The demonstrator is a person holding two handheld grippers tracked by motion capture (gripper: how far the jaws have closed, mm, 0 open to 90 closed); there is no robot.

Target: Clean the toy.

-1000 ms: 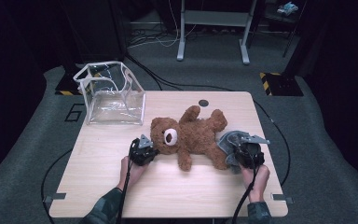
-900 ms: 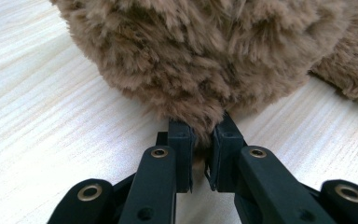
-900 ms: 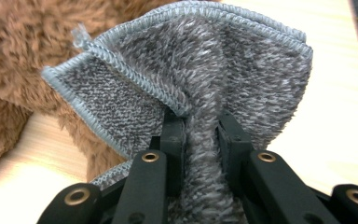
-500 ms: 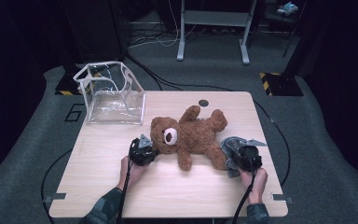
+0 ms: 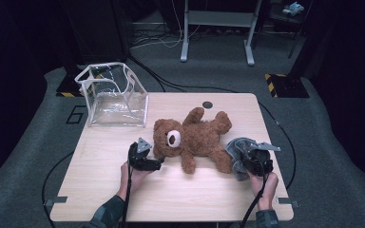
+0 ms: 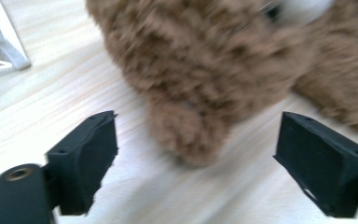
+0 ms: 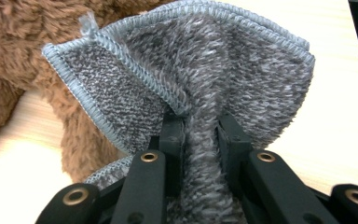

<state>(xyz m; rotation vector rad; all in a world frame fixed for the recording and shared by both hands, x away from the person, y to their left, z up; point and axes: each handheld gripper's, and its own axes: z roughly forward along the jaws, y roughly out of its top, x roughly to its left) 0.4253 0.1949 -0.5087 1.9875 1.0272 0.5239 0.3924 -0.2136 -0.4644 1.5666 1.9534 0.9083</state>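
Near edge: left gripper [image 5: 156,164] sits at the teddy bear [image 5: 195,138], jaws just sprung wide, one furry ear lying loose between them, nothing pinched; likely a release. Right gripper [image 5: 247,160] is clamped on a bunched grey knitted cloth [image 7: 205,84] by the bear's near leg, probably carrying it in. The bear lies face up mid-table [image 5: 171,194], head left, legs right, long axis across. Far left stands a clear bag [image 5: 111,97].

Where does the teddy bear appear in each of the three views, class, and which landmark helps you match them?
High view: teddy bear lies mid-table on its back.
Left gripper view: its brown fur fills the top, ahead of the open tongs.
Right gripper view: at the left edge, behind the grey cloth.
Shared landmark: the pale wooden table.
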